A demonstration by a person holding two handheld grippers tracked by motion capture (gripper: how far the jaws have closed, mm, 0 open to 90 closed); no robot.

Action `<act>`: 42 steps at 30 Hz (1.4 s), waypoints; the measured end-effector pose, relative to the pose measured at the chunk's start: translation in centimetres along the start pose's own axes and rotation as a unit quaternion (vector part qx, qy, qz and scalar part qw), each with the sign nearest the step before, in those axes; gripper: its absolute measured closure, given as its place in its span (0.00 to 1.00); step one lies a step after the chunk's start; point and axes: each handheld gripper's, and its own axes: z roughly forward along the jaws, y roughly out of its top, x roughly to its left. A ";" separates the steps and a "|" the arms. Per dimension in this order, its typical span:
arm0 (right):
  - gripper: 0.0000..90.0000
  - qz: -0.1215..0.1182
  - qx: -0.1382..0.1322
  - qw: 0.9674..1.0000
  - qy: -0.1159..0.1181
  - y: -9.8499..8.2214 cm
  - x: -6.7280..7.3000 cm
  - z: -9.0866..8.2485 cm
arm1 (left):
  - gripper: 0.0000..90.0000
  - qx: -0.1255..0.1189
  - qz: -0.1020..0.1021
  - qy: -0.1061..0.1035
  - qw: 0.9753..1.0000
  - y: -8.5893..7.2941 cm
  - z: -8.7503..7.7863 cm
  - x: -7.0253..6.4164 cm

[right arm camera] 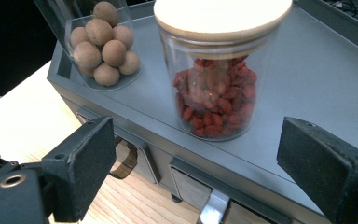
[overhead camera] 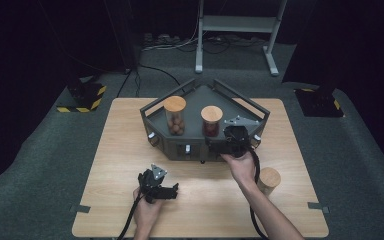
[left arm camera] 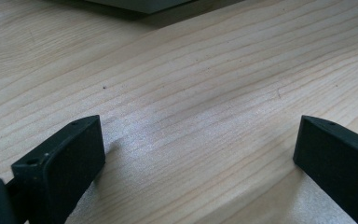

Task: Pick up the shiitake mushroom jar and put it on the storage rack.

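My left gripper rests low over the bare table, jaws spread wide with nothing between them, idle and well apart from the work. My right gripper is also gaping and holds nothing; the jar of red berries stands on the grey stand just ahead of it, between the lines of my jaws but not yet inside them. I judge the grasp not yet begun: reach, close and lift remain. Ahead-left, the jar of brown nuts is cut off at the top, and the stand's drawers below my jaws are hard to make out.
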 end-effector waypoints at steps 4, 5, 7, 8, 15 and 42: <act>0.13 0.001 -0.001 1.000 -0.001 -0.2 -0.3 -0.3 | 0.02 0.000 0.000 0.000 1.000 0.0 0.0 0.0; 0.13 0.002 -0.002 1.000 0.000 -0.2 -0.3 -0.4 | 0.02 0.000 -0.001 0.000 1.000 0.0 0.0 0.0; 0.13 0.002 -0.003 1.000 0.000 -0.3 -0.3 -0.6 | 0.02 0.000 -0.001 0.000 1.000 0.0 0.0 0.0; 0.13 0.004 -0.003 1.000 -0.001 -0.4 -0.4 -0.6 | 0.02 0.000 -0.001 0.000 1.000 0.0 0.0 0.0; 0.13 0.006 -0.007 1.000 0.001 -0.8 -0.5 -1.1 | 0.02 0.000 -0.001 0.000 1.000 0.0 0.0 0.0; 0.12 0.018 -0.011 1.000 0.015 -2.7 -1.7 -2.8 | 0.02 0.000 -0.001 0.000 1.000 0.0 0.0 0.0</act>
